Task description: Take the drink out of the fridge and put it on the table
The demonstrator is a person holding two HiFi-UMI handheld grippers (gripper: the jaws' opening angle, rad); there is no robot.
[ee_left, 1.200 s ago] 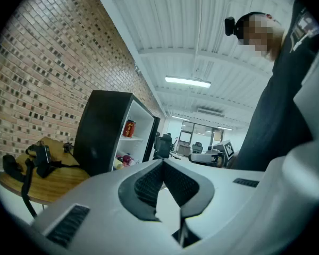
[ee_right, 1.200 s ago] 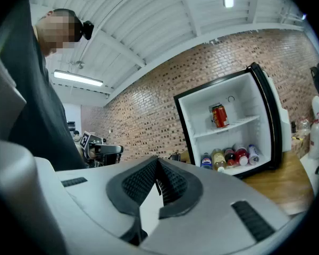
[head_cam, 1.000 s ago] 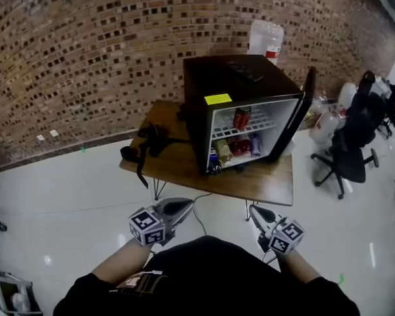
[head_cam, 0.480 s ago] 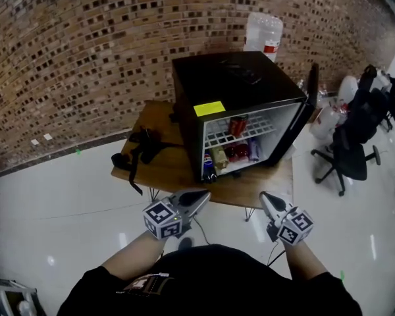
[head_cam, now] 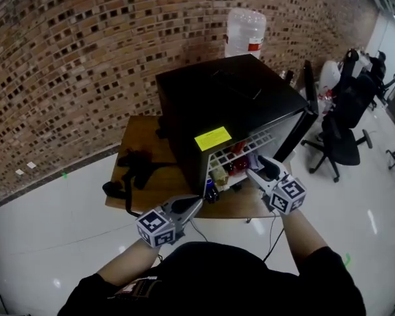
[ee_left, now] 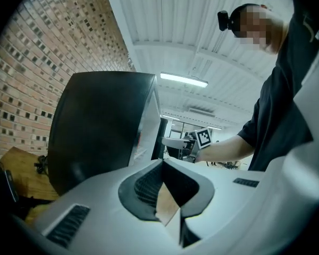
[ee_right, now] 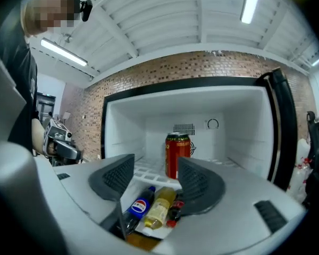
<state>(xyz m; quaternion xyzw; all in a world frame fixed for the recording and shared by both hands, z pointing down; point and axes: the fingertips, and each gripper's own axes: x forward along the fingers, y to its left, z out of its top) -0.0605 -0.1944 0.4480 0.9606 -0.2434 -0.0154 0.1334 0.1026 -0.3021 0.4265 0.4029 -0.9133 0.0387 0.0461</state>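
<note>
Jaws on my right gripper (ee_right: 154, 177) are opening with nothing between the pads, and they are pointing into the open fridge (head_cam: 224, 97). The red drink can (ee_right: 178, 152) is standing upright on the shelf (ee_right: 144, 170) straight ahead of them, with bottles (ee_right: 142, 205) lying on the level below it. My left gripper (head_cam: 195, 204) is hanging lower, off to the left of the right one, jaws together on nothing, near the front edge of the table (head_cam: 135, 176).

One fridge (head_cam: 224, 97) on one desk (head_cam: 141, 129); inside, one red can (ee_right: 177, 153) up top, three bottles (ee_right: 160, 206) lying below; one water jug (head_cam: 245, 33) behind.
</note>
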